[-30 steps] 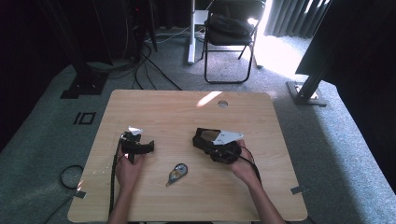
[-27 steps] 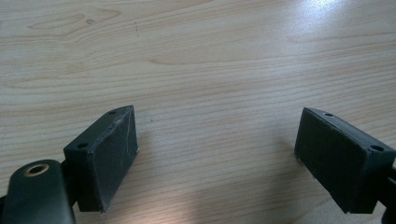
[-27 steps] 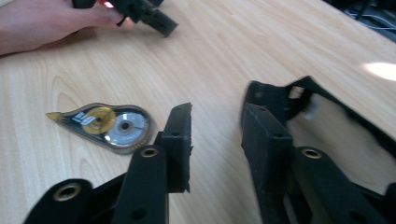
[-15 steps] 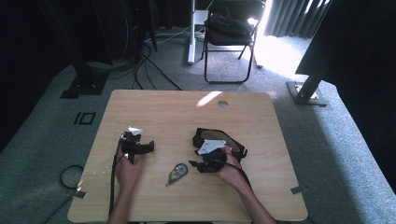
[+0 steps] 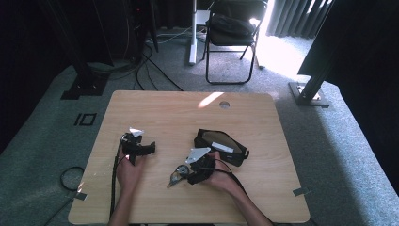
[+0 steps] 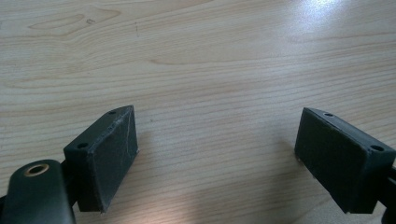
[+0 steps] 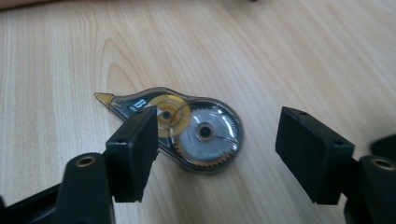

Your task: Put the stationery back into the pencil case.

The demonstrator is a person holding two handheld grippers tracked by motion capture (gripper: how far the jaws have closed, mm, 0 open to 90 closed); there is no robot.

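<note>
A clear correction-tape dispenser (image 7: 196,130) with gold and grey gears lies flat on the wooden table (image 5: 188,113), its tip pointing left in the right gripper view. My right gripper (image 7: 217,140) hovers just over it. Its jaws have just been opening and now stand wide, with the dispenser lying low between them and neither pad touching it. In the high view the right gripper (image 5: 183,172) sits at the table's front centre, with the dispenser (image 5: 175,178) at its tip. My left gripper (image 5: 150,149) rests at the front left, open over bare wood (image 6: 215,93), nothing between its pads.
A black case (image 5: 221,146) with a tan panel lies just behind and right of the right hand. Cables trail from both grippers toward the table's front edge. A folding chair (image 5: 233,37) and stand legs are on the carpet beyond the table.
The right gripper moved left and down from beside the black case to over the tape dispenser, and its jaws spread apart. The left gripper stayed put.
</note>
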